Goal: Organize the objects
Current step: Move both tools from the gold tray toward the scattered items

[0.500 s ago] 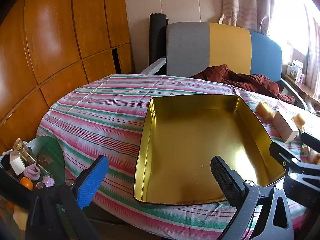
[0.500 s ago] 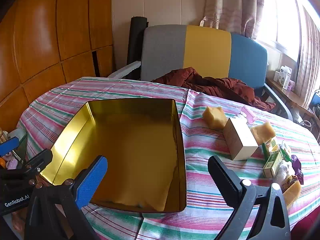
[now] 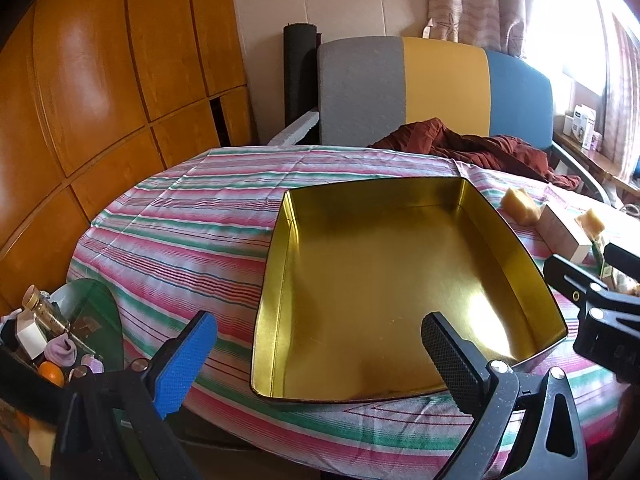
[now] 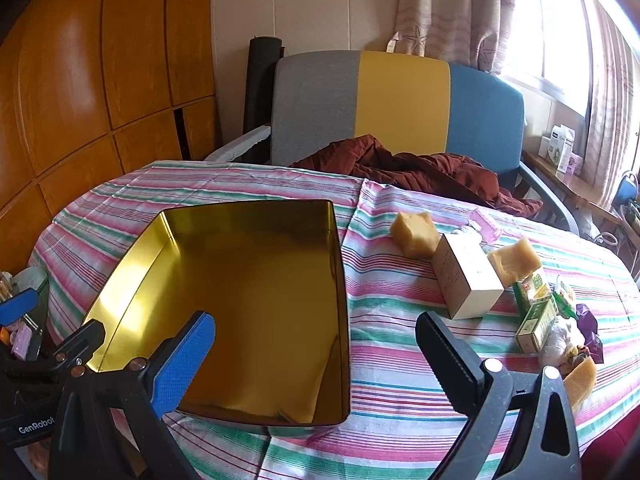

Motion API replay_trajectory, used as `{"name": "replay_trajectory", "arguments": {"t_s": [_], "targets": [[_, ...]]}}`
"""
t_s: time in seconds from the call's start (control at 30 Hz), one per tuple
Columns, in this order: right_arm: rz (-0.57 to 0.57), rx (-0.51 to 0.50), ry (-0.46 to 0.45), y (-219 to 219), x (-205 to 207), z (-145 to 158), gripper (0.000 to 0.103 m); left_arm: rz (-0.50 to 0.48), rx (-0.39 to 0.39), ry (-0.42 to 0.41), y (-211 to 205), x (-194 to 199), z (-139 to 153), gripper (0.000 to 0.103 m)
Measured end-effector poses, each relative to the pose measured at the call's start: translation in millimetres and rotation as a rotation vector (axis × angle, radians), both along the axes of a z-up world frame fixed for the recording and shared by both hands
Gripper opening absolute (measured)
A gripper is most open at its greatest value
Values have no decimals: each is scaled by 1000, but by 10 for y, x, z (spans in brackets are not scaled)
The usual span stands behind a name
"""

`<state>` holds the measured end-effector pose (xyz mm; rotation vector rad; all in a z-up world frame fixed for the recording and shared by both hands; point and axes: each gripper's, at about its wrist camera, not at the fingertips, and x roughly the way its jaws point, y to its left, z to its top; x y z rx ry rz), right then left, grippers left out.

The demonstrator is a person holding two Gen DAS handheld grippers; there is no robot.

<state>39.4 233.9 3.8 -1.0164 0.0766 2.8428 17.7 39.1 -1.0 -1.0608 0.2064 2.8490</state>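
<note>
Right wrist view gives me the striped tablecloth (image 4: pixel 248 184) with a tan box (image 4: pixel 464 280) lying between two yellow sponge blocks (image 4: pixel 414 232), and small green cartons (image 4: pixel 534 322) just beside it. Nothing stands between my right gripper (image 4: pixel 316 354) and them; its jaws are spread, holding nothing. The gold tin tray (image 3: pixel 280 264) sits empty at the near table edge, left of the box. My left gripper (image 3: pixel 320 352) hangs above its front rim, jaws likewise released.

The left gripper (image 3: pixel 320 360) is held level with its jaws spread wide, nothing between them. Just to its right, the right gripper (image 4: pixel 316 360) points the same way, jaws equally wide apart and holding nothing.
</note>
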Motion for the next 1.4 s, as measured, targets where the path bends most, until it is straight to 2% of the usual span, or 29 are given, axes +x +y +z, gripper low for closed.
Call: {"name": "replay_trajectory", "arguments": {"t_s": [0.2, 0.43, 0.7, 1.4], "targets": [[-24, 12, -28, 78, -27, -55, 102, -63, 60, -51, 6, -4, -76, 103], [-61, 78, -38, 137, -27, -60, 102, -50, 143, -120, -56, -98, -142, 103], [-98, 114, -48, 283, -11, -15, 102, -52, 137, -115, -2, -100, -117, 103], [-110, 75, -59, 458, -9, -56, 102, -99, 99, -115, 212, -160, -86, 103]]}}
